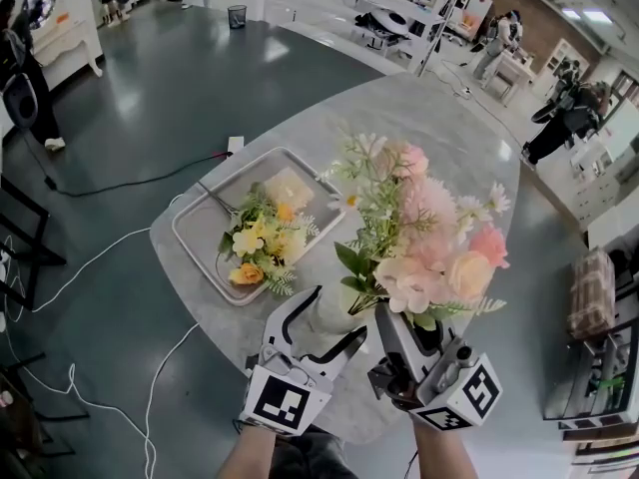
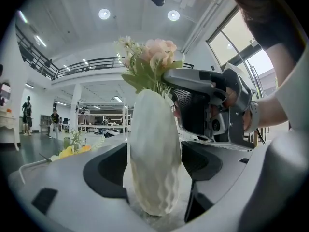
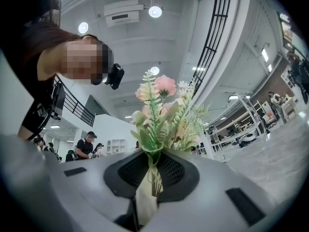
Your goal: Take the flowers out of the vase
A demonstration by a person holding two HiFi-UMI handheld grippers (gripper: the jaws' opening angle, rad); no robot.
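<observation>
A white ribbed vase (image 1: 334, 317) stands near the front edge of the marble table (image 1: 449, 138). My left gripper (image 1: 337, 312) has its jaws wide around the vase's body (image 2: 154, 163), both pads against its sides. A bouquet of pink flowers (image 1: 429, 238) with green leaves rises from the vase mouth. My right gripper (image 1: 384, 312) is shut on the bouquet's stems (image 3: 153, 170) just below the leaves, and the blooms (image 3: 164, 105) stand above its jaws. In the left gripper view, the right gripper (image 2: 207, 110) hangs beside the vase's neck under the flowers (image 2: 152, 57).
A metal tray (image 1: 190, 238) lies on the table left of the vase, with a bunch of yellow flowers (image 1: 257, 242) in it. A power strip (image 1: 235, 145) and cables lie on the floor beyond. People and furniture stand far off.
</observation>
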